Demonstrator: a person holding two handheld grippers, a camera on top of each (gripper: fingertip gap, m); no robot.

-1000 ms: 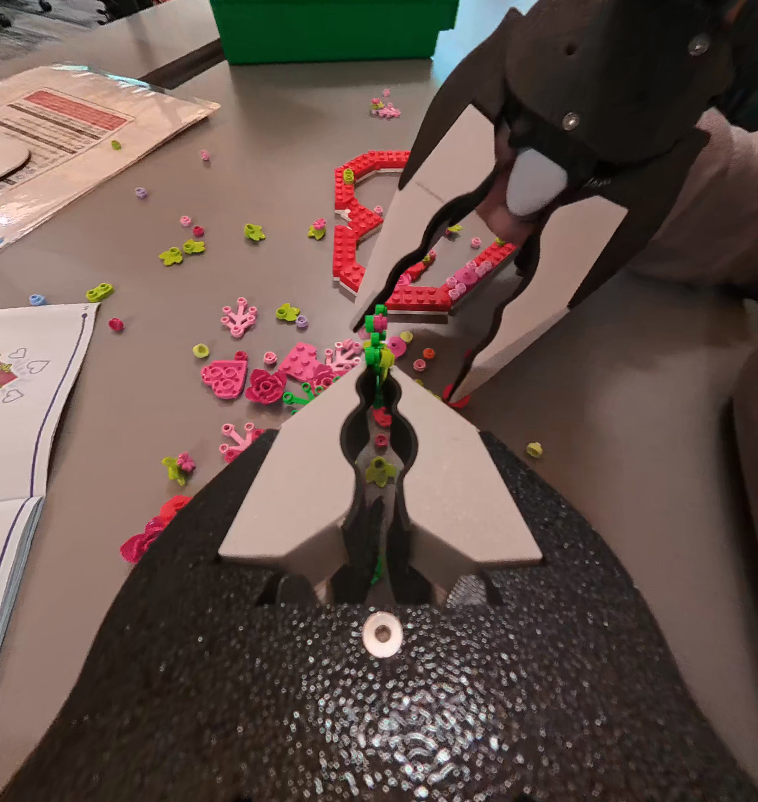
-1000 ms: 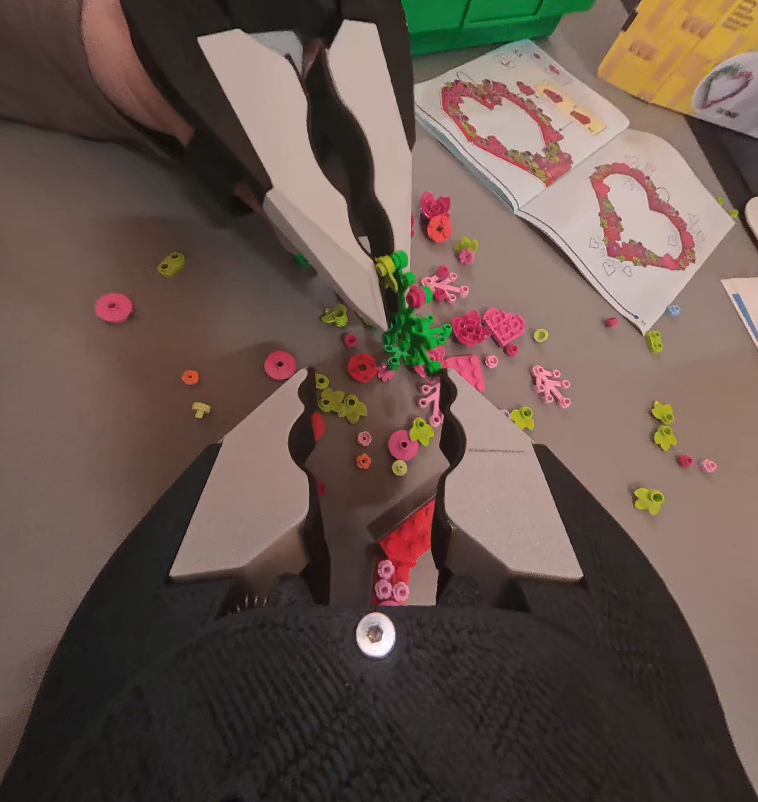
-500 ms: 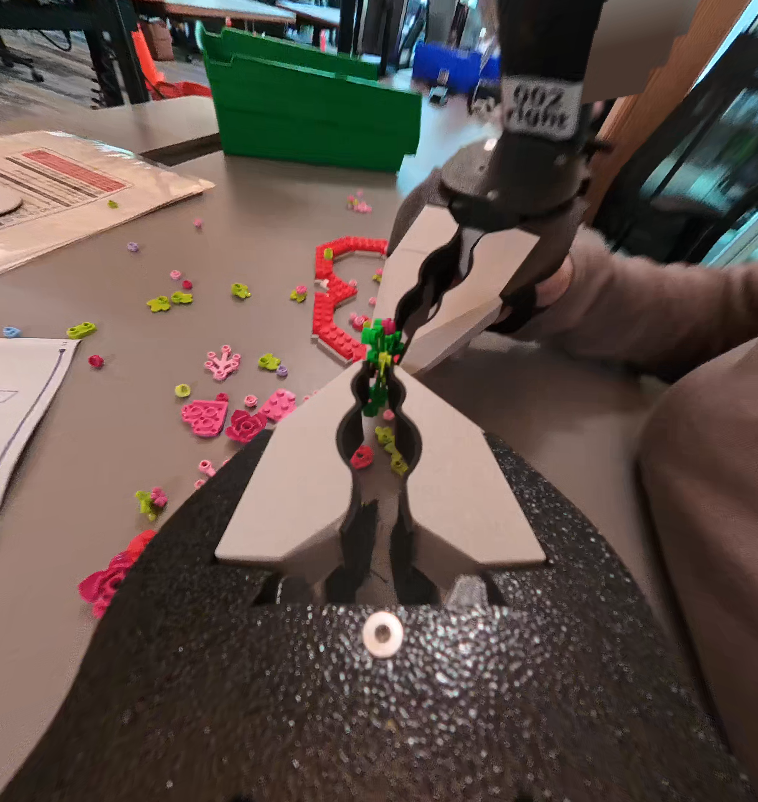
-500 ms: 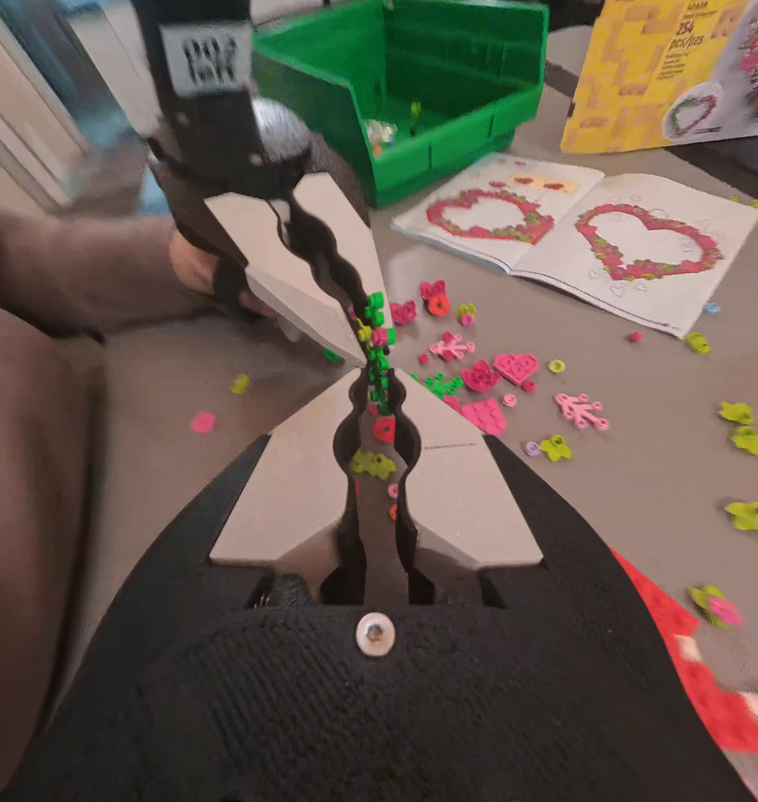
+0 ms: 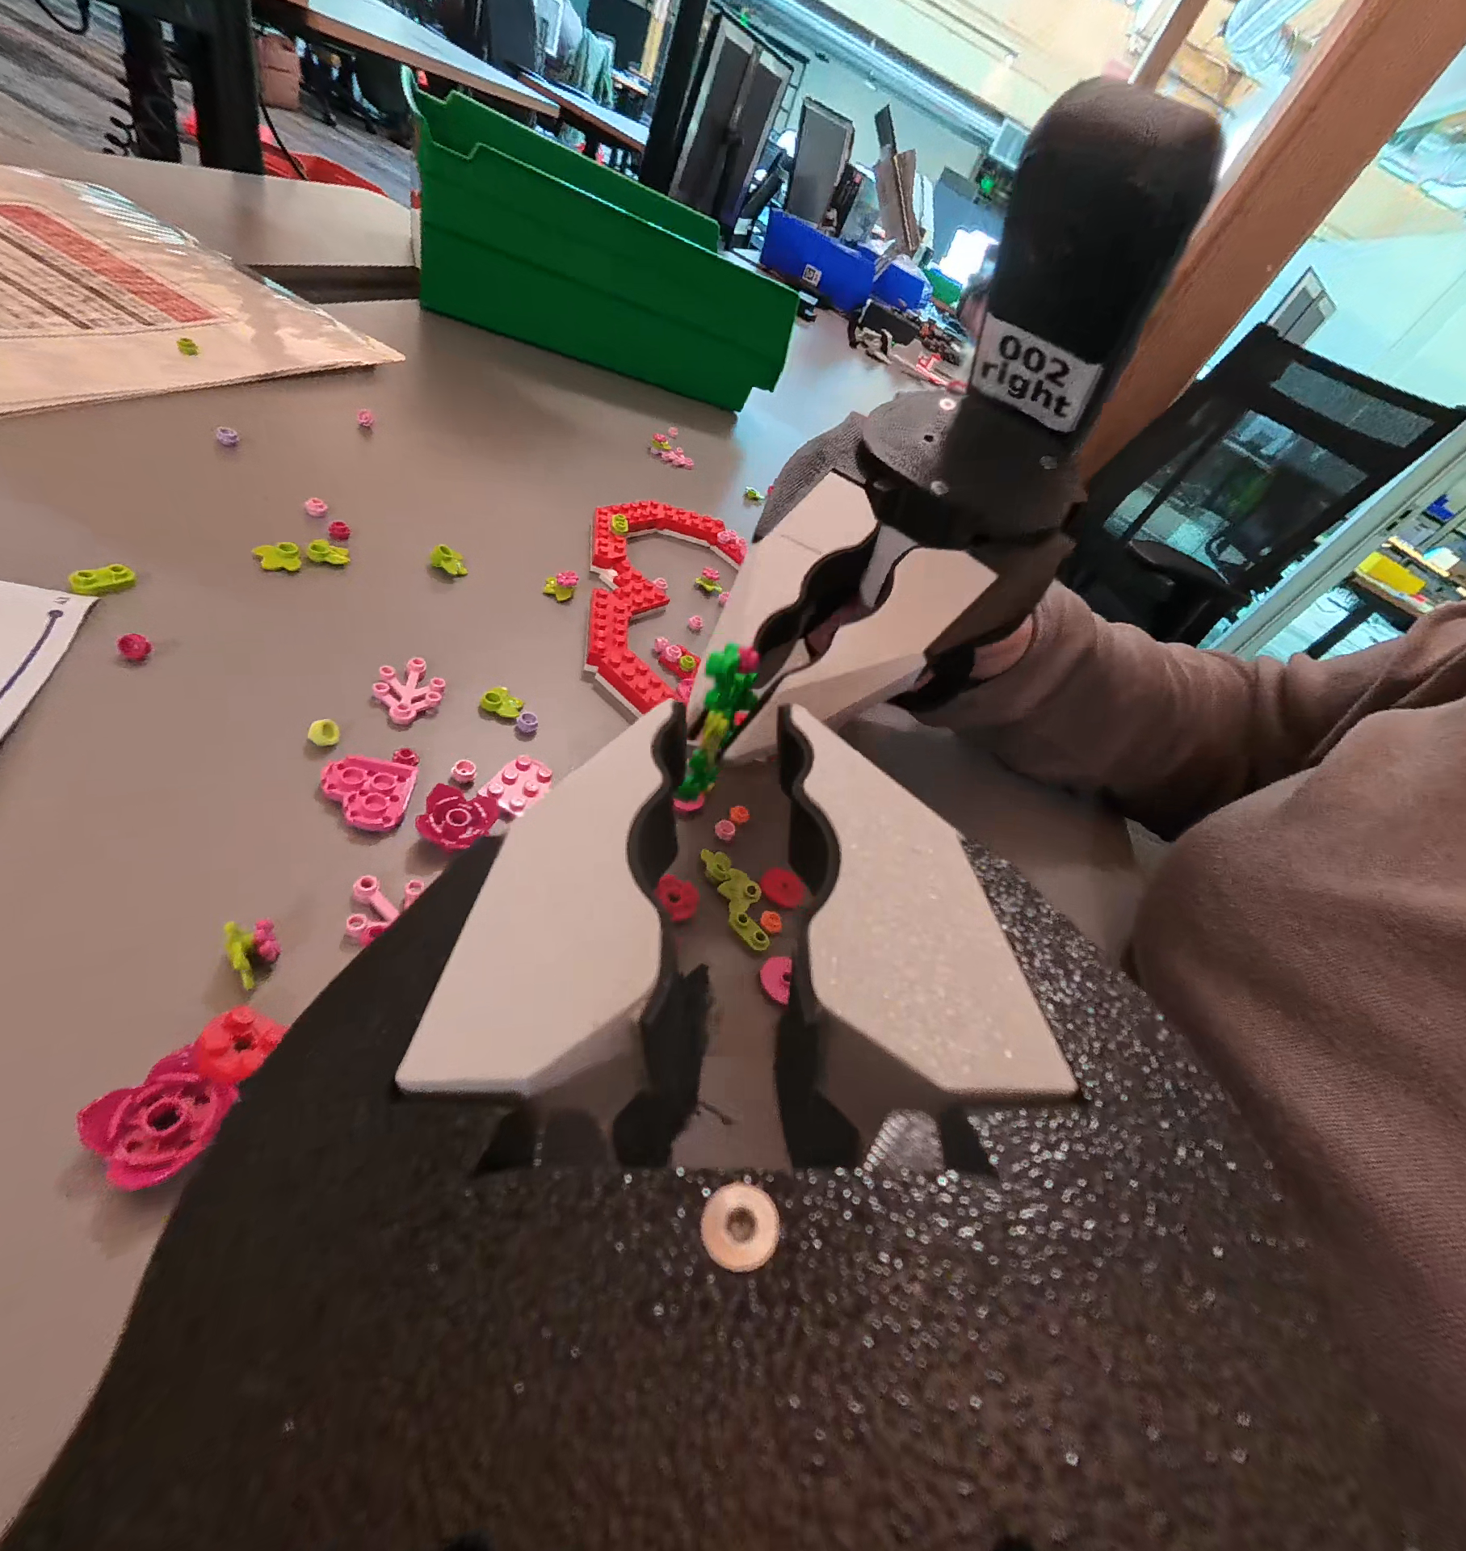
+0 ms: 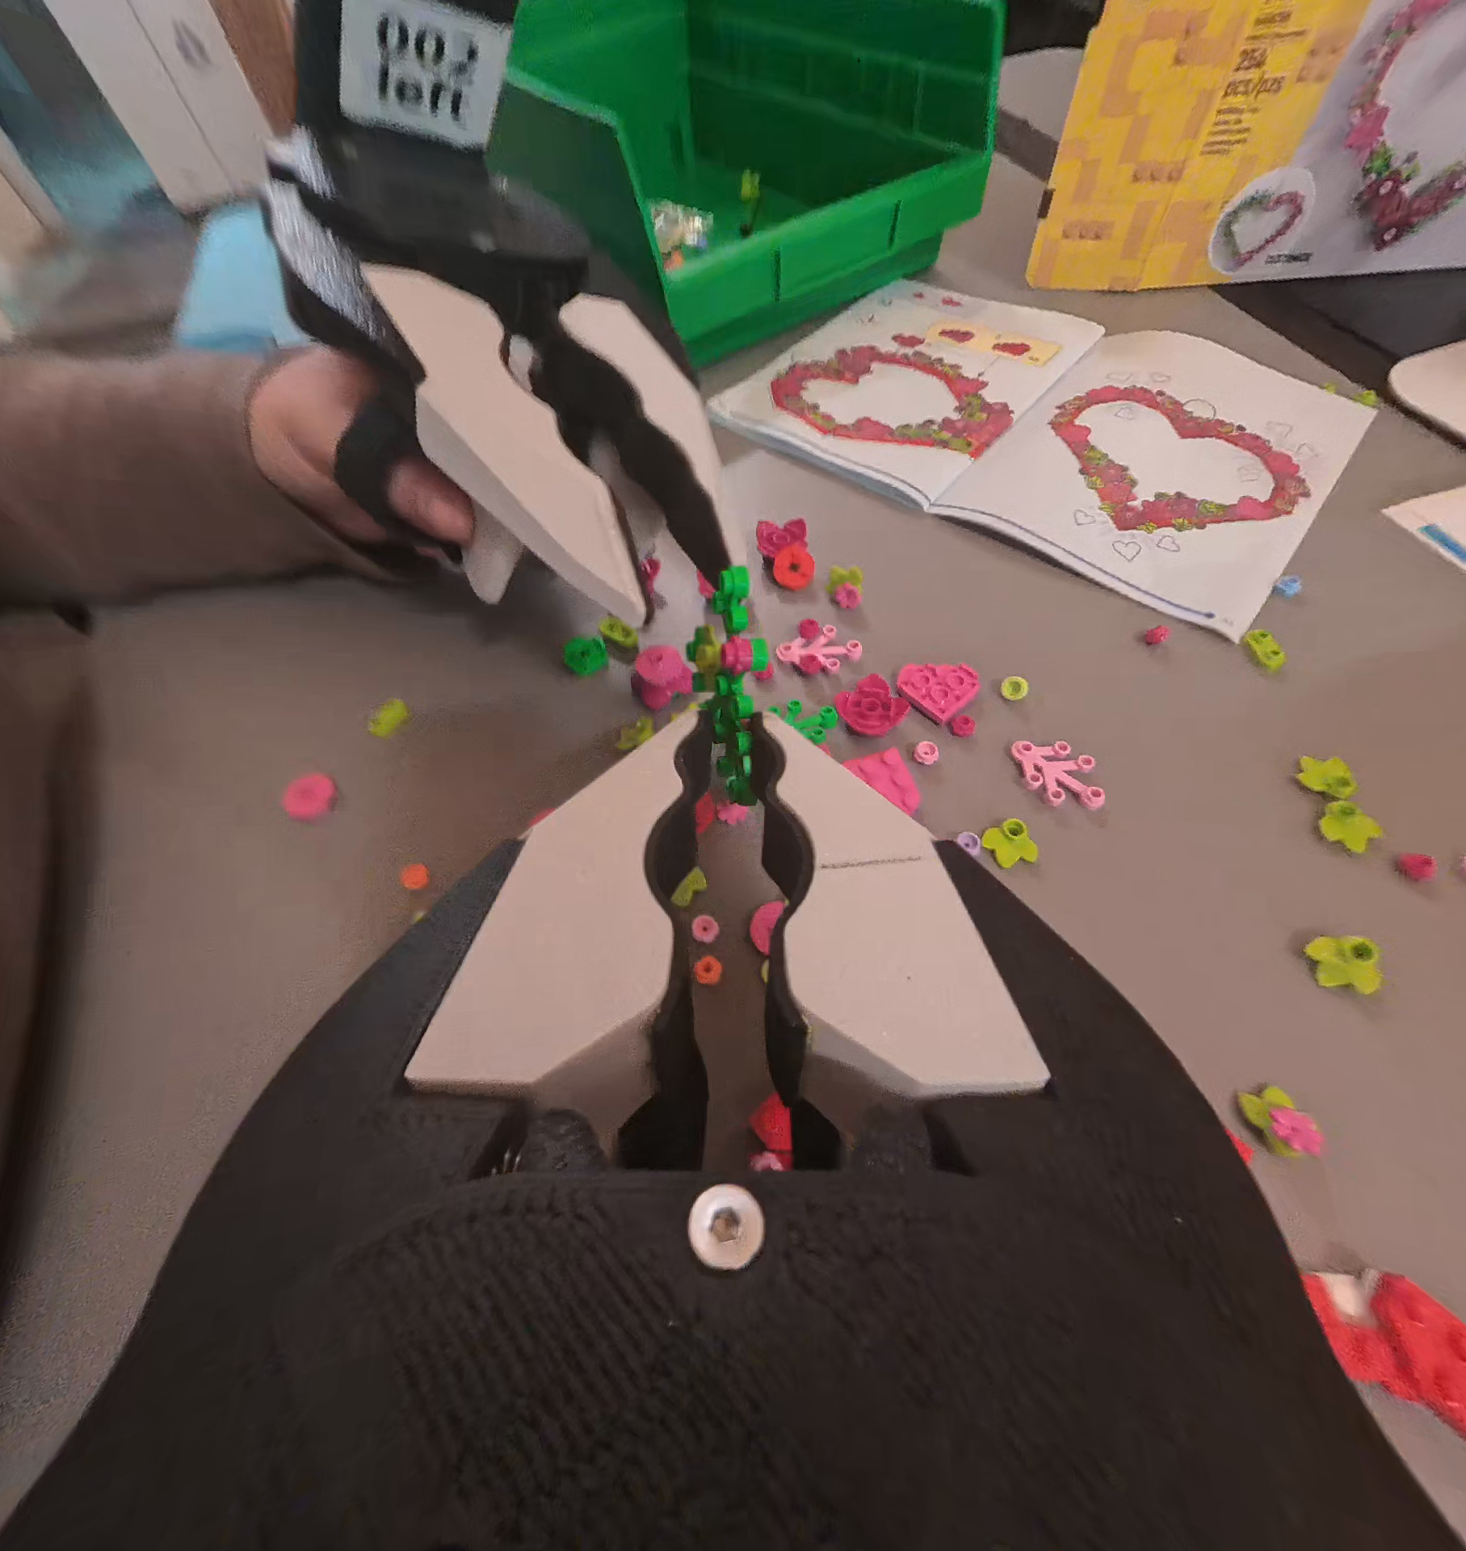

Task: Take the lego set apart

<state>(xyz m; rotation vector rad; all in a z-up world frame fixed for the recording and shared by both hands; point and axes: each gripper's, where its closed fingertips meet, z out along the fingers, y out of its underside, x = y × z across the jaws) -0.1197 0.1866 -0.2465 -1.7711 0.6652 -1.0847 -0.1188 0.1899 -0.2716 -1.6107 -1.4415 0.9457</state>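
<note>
Gripping the green lego sprig [image 6: 731,705], right gripper [image 6: 729,738] has its jaws closed on the lower end, holding it up above the desk [image 6: 209,881]. Left gripper [image 5: 729,722] faces it with jaws parted, not clamping; sprig [image 5: 717,730] sits just past its tips. Loose pink, lime and red pieces lie scattered under and around both. Farther out: red heart frame [image 5: 637,604], open instruction booklet [image 6: 1048,453], then green bin [image 6: 763,168] and yellow box [image 6: 1216,143].
</note>
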